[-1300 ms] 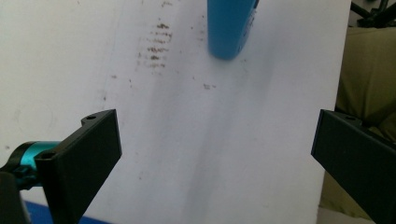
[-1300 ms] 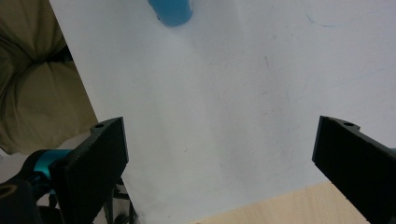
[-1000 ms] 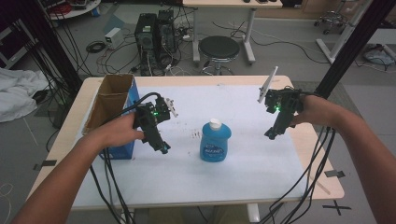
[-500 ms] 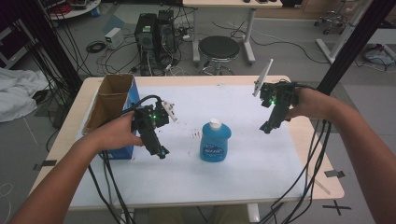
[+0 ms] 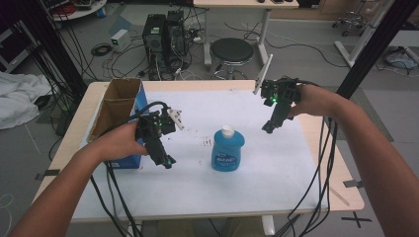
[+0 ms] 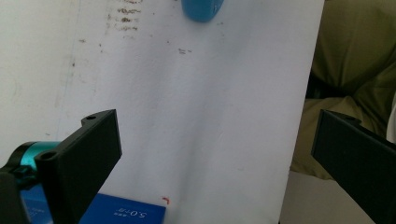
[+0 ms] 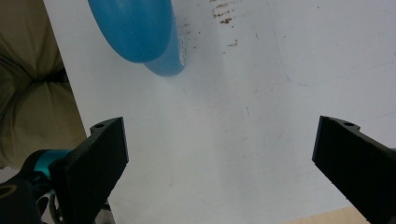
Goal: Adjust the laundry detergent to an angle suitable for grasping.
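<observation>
right gripper (image 5: 269,129) raised, moved farther back | both grippers' fingers spread | one blue bottle (image 5: 228,149)

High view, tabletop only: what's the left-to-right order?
Cardboard box → left gripper → blue bottle → right gripper.

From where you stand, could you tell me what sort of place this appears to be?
Probably a lab or workshop. Two computer towers stand on the floor among loose cables, with a round stool beside them, behind a white-covered table holding a blue bottle.
</observation>
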Available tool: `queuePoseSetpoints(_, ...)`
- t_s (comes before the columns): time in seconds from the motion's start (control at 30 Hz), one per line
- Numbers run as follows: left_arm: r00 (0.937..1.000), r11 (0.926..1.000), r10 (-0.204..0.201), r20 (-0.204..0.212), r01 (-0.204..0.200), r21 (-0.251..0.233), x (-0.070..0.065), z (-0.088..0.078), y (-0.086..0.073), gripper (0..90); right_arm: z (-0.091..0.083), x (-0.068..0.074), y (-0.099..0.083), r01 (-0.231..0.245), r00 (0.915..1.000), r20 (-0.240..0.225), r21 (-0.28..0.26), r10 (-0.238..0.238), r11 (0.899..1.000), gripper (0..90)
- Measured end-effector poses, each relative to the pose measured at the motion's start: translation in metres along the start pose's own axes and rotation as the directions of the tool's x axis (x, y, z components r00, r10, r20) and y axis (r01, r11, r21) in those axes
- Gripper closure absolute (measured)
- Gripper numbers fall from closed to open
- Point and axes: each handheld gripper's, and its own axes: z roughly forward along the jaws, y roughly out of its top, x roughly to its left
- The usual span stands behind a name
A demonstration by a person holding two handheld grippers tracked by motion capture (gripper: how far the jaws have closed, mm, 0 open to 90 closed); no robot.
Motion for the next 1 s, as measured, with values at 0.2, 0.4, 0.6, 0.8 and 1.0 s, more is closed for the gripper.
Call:
queuePoseSetpoints(0.2, 0.9998, 0.9998, 0.021, 0.003, -0.021, -0.003, 0.000, -0.001, -0.002, 1.6, 0.001, 0.002, 0.009, 0.009, 1.0000, -0.001, 0.008, -0.009, 1.000, 2.4)
queuePoseSetpoints(0.4, 0.9999, 0.9998, 0.016, -0.004, -0.016, -0.015, 0.001, -0.002, -0.004, 1.6, 0.000, 0.002, 0.015, 0.016, 0.9999, -0.002, 0.005, -0.016, 1.000, 2.5)
queuePoseSetpoints(0.6, 0.9997, 0.9995, 0.022, -0.009, -0.022, -0.025, 0.003, -0.003, -0.004, 1.6, -0.001, 0.001, 0.013, 0.023, 0.9997, -0.002, 0.002, -0.023, 1.000, 2.5)
queuePoseSetpoints(0.8, 0.9997, 0.9995, 0.024, -0.007, -0.024, -0.018, 0.004, -0.002, -0.004, 1.6, -0.001, 0.001, 0.012, 0.020, 0.9998, -0.004, 0.003, -0.020, 1.000, 2.5)
queuePoseSetpoints(1.0, 0.9997, 0.9996, 0.012, -0.023, -0.013, -0.025, 0.003, -0.003, -0.004, 1.6, -0.001, 0.004, 0.012, 0.027, 0.9996, 0.001, 0.011, -0.027, 1.000, 2.4)
